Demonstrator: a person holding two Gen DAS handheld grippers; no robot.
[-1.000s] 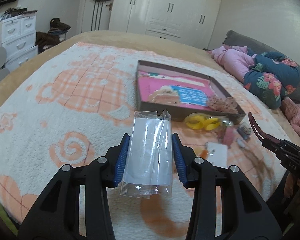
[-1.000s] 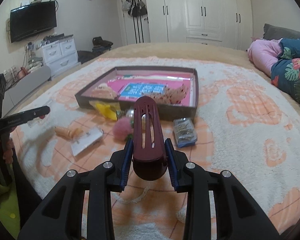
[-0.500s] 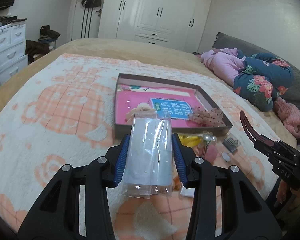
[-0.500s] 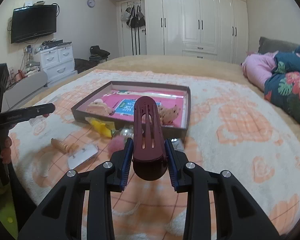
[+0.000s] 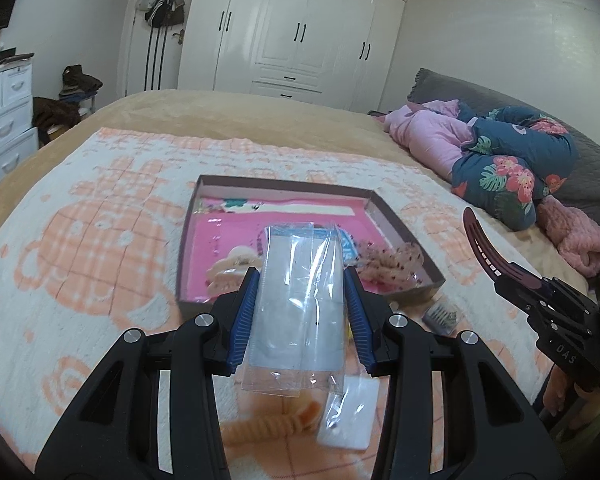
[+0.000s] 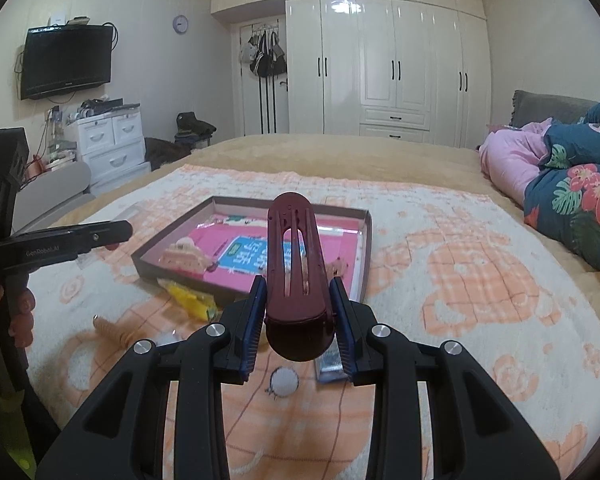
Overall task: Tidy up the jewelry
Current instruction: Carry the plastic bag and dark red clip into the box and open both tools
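Left hand-held gripper (image 5: 300, 312): I have its blue pads pinching a clear plastic bag (image 5: 298, 308) by the two long edges; the bag stands up between the fingers, its loose lower end hanging out below the pads.
Under the bag: an orange spiral hair tie (image 5: 268, 426) and a white card (image 5: 350, 416) lie on the blanket (image 5: 80, 240), just below the gripper in my left view.
Box tray (image 5: 404, 236): shallow, brown-walled, pink inside, resting on the patterned blanket on the bed; I see it straight ahead of both grippers.
Inside the tray: a peach claw clip (image 6: 184, 258) near its left side, a blue printed card (image 6: 244, 256) in the middle, a dotted frilly piece (image 5: 392, 258) toward the right.
In front of the tray: a yellow item (image 6: 190, 298) against the near wall, a small packet (image 5: 440, 314) by the right corner.
Right hand-held gripper (image 6: 300, 312): closed on a dark red hair clip (image 6: 298, 272), gripped at its rounded lower end, the slotted tip pointing up and away over the tray.
Bed, right side: a pink bundle (image 5: 432, 136) and a floral quilt (image 5: 512, 168) well apart from the tray.
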